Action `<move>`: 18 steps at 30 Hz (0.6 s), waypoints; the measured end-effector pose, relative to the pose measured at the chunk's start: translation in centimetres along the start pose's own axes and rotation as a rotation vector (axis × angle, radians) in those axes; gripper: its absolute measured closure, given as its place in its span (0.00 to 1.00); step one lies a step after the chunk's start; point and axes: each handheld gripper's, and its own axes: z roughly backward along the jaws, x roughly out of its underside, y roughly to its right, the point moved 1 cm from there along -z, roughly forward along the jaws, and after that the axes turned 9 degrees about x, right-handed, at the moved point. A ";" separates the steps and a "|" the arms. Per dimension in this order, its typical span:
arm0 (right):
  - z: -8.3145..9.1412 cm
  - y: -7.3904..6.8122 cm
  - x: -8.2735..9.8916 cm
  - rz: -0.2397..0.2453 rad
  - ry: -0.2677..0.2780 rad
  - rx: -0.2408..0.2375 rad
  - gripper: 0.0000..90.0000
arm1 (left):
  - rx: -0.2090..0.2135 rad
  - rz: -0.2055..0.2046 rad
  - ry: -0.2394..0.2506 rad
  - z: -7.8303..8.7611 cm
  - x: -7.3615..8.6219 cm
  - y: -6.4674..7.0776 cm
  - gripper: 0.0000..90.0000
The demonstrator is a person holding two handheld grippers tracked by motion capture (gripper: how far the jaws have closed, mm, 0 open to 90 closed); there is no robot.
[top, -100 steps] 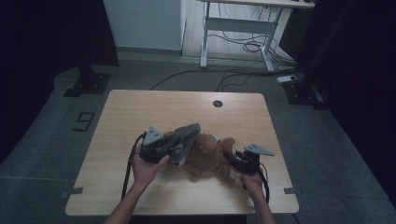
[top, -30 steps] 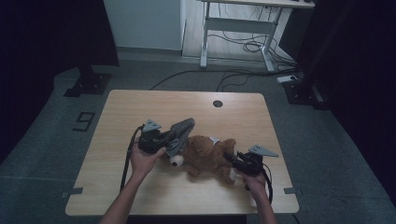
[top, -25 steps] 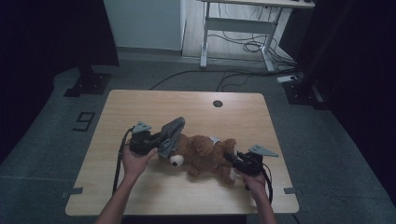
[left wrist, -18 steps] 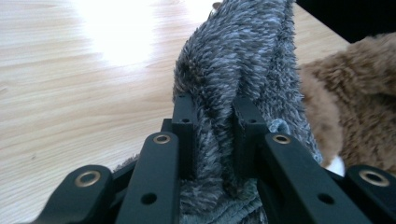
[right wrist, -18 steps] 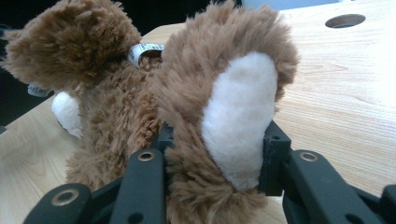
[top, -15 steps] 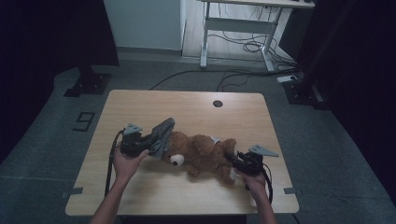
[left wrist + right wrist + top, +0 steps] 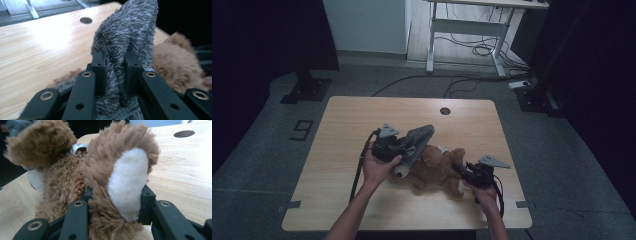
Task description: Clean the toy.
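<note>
we see a pale wooden surface (image 7: 352, 125) with a round hole (image 7: 445, 111) near its far edge, standing on a grey floor (image 7: 267, 150) marked with a 9. lying on the near half of the surface, a little right of centre, is a brown plush bear (image 7: 437, 167), its head toward the left and a small white tag (image 7: 77, 148) at its back. over the bear's left end rises a grey furry piece of cloth (image 7: 418, 140), pointing up and to the far right. our left tool (image 7: 113, 72) is clamped on that grey cloth, the fur squeezed between the two black jaws, just left of the bear. our right tool (image 7: 116, 202) is clamped on the bear's foot (image 7: 126, 182), the one with a white sole, at the bear's right end near the surface's near right part.
</note>
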 end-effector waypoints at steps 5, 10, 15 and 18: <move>0.0 0.0 0.0 -0.001 0.004 -0.013 0.69 | 0.029 0.063 -0.003 -0.5 1.7 -1.3 0.82; 0.0 -0.1 -0.1 0.002 0.000 -0.014 0.69 | 0.001 0.048 0.002 0.6 2.1 -1.7 0.82; 0.0 0.0 -0.1 -0.005 0.001 -0.010 0.69 | -0.046 0.084 0.017 2.7 3.0 -3.9 0.82; 0.0 0.1 0.0 -0.008 -0.001 -0.011 0.69 | -0.057 0.127 0.023 3.5 4.0 -5.2 0.82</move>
